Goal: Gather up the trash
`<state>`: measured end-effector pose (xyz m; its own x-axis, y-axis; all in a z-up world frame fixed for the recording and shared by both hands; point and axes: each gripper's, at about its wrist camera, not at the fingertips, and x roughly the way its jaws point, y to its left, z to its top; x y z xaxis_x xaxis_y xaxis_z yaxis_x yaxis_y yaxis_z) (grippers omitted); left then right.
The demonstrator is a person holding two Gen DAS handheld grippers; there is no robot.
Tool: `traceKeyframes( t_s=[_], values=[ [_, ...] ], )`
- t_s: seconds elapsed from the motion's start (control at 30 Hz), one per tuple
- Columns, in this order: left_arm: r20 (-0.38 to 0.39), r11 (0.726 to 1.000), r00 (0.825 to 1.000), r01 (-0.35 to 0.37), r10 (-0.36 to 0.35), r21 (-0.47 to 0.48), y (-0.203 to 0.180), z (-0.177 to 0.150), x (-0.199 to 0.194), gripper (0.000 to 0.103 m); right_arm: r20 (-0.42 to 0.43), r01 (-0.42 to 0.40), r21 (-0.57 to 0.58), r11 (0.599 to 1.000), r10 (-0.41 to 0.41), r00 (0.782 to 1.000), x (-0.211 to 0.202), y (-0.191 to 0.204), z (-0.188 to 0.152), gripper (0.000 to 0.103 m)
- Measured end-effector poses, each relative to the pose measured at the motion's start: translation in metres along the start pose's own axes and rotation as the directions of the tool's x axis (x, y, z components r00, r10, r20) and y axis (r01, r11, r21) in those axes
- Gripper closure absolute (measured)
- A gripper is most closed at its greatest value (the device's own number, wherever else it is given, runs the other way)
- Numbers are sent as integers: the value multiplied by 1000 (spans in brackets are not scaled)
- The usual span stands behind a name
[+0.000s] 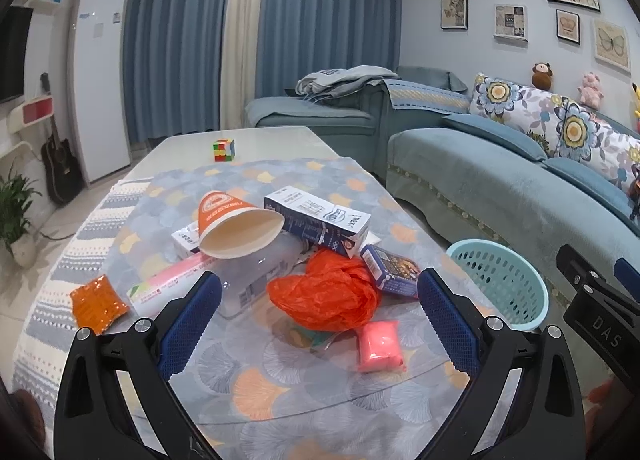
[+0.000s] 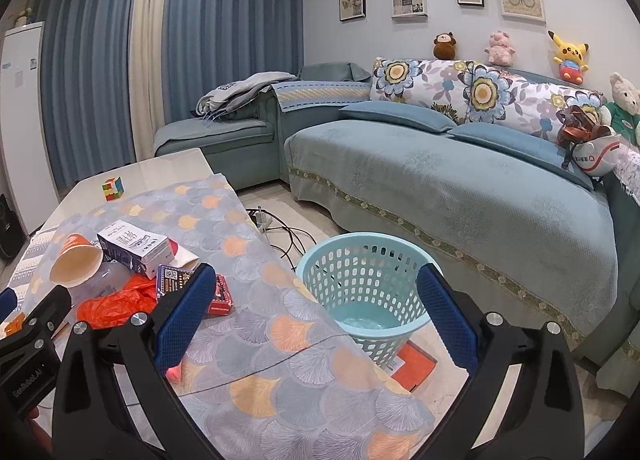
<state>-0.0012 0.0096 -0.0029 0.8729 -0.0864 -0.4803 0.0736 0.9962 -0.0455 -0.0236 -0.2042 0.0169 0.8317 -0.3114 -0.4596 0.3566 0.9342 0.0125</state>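
Trash lies heaped on the patterned tablecloth (image 1: 280, 392): an orange paper cup (image 1: 236, 226) on its side, a white-and-blue carton (image 1: 320, 222), a crumpled orange plastic bag (image 1: 326, 296), a purple box (image 1: 394, 270), a pink packet (image 1: 380, 346), an orange foil packet (image 1: 98, 304) and a clear plastic bottle (image 1: 256, 272). My left gripper (image 1: 320, 320) is open just in front of the bag, holding nothing. A light-blue basket (image 2: 366, 288) stands on the floor beside the table. My right gripper (image 2: 316, 312) is open above the table's right edge, next to the basket.
A Rubik's cube (image 1: 224, 150) sits at the table's far end. A blue sofa (image 2: 460, 188) runs along the right, close behind the basket. Cables and a power strip (image 2: 264, 222) lie on the floor, and an orange-red flat box (image 2: 414, 366) lies by the basket.
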Motion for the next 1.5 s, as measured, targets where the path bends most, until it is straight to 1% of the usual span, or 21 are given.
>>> traceKeyframes(
  t_s=[0.1,0.37,0.67,1.5],
  values=[
    [4,1000,1000,-11,11,-3,0,0,-1,8,0,-3,-2,1000,3,1000,1,2,-2,8],
    [1,1000,1000,-10,10,-4,0,0,-1,8,9,-22,-7,1000,22,1000,-1,4,-2,8],
    [-2,1000,1000,-8,8,-11,2,0,-1,8,-1,-42,3,999,42,999,0,2,-3,8],
    [-2,1000,1000,-7,7,-12,3,1,0,8,-11,-53,-2,999,52,999,3,7,-4,8]
  ],
)
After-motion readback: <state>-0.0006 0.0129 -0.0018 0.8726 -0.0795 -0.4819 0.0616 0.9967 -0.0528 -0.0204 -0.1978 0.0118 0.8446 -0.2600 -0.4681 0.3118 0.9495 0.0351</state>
